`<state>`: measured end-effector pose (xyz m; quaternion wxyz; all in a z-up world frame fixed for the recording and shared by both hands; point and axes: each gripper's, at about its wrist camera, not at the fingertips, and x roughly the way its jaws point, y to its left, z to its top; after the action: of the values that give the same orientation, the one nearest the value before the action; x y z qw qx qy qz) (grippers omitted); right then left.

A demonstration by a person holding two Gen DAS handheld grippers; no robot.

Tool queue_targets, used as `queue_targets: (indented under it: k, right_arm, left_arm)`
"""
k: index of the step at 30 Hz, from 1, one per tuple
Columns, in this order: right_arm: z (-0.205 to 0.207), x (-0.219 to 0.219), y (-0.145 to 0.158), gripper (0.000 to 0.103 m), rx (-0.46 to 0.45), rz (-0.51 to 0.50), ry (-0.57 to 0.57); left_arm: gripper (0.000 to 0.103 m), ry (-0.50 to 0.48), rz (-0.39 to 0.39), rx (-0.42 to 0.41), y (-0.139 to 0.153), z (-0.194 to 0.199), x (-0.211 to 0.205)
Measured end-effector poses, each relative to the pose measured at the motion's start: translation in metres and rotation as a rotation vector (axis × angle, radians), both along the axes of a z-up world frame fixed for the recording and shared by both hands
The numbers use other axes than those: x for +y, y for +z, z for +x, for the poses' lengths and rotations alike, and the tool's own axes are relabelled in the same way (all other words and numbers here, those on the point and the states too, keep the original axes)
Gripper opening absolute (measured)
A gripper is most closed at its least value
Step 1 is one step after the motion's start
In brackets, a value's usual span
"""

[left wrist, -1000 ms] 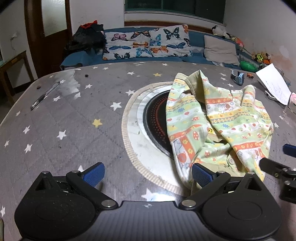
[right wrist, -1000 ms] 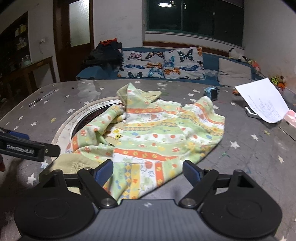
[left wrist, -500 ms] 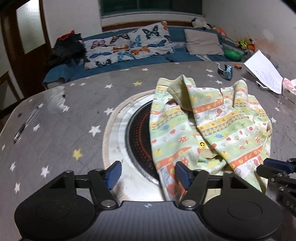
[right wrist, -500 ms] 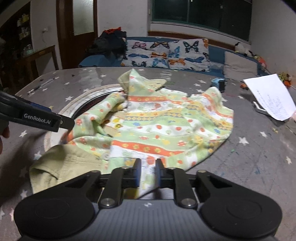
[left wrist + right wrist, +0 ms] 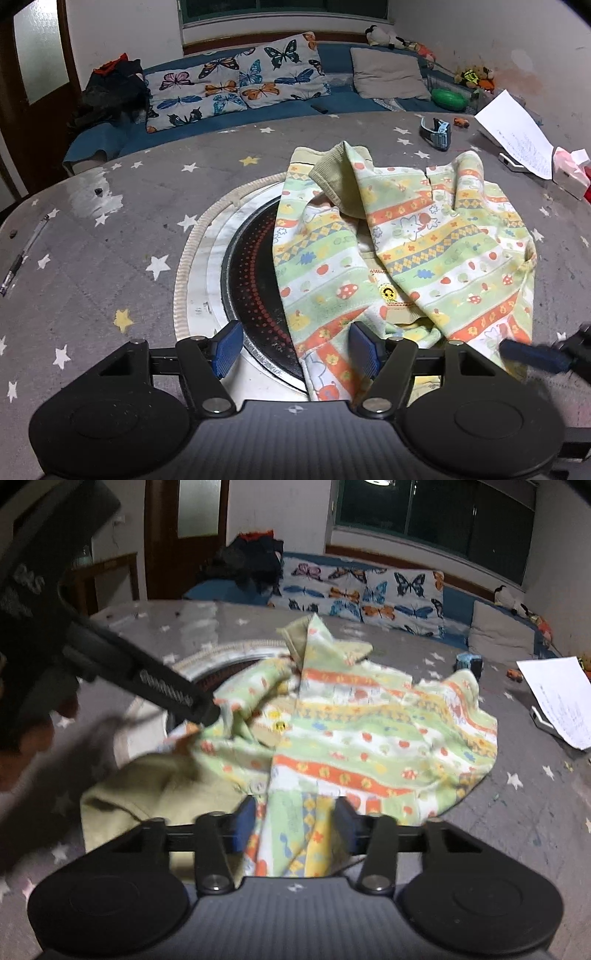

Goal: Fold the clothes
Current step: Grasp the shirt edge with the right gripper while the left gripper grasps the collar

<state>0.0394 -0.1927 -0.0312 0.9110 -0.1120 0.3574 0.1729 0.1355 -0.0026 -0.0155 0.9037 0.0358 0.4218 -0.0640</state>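
A crumpled striped garment (image 5: 402, 254) lies on the star-print table (image 5: 92, 266), partly over the round black hob (image 5: 255, 284) at its middle. The left gripper (image 5: 295, 349) holds its blue pads wide apart at the garment's near edge, one pad against the cloth. The right gripper (image 5: 293, 825) has its pads close about a fold of the garment's hem, gripping it. White lettering on the left gripper's arm in the right view is too blurred to read. A handwritten sheet (image 5: 517, 134) lies at the table's far right, illegible. A pen (image 5: 24, 254) lies far left
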Motion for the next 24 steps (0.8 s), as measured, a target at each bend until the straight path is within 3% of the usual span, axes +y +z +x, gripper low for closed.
queue_targets:
  k: [5, 9, 11, 12, 14, 16, 19, 24]
  right_arm:
    - [-0.005, -0.014, 0.003, 0.014, 0.003, 0.023, -0.018]
    - [-0.010, -0.021, 0.008, 0.009, -0.023, -0.004, -0.031]
    - [-0.012, -0.025, 0.009, 0.008, -0.027, -0.008, -0.043]
    - [-0.012, -0.028, 0.009, 0.008, -0.028, -0.009, -0.050]
    - [-0.013, -0.033, 0.009, 0.008, -0.027, -0.010, -0.064]
    - [-0.016, -0.037, 0.010, 0.008, -0.028, -0.006, -0.076]
    - [-0.019, -0.045, 0.012, 0.007, -0.031, -0.002, -0.101]
    - [-0.029, -0.057, 0.014, 0.007, -0.030, 0.011, -0.120]
  left_arm:
    - [0.066, 0.031, -0.087, -0.025, 0.014, -0.004, 0.015]
    - [0.084, 0.007, -0.042, -0.033, 0.016, -0.005, 0.008]
    - [0.084, 0.002, -0.019, -0.026, 0.011, -0.001, 0.003]
    - [0.081, 0.001, -0.017, -0.014, 0.008, 0.002, 0.001]
    - [0.058, -0.015, -0.018, 0.003, 0.002, 0.005, -0.003]
    - [0.017, -0.039, -0.022, 0.015, -0.002, 0.005, -0.007]
    - [0.008, -0.036, 0.005, -0.006, -0.005, -0.003, -0.010]
    - [0.007, 0.008, -0.011, -0.022, -0.002, -0.029, 0.006]
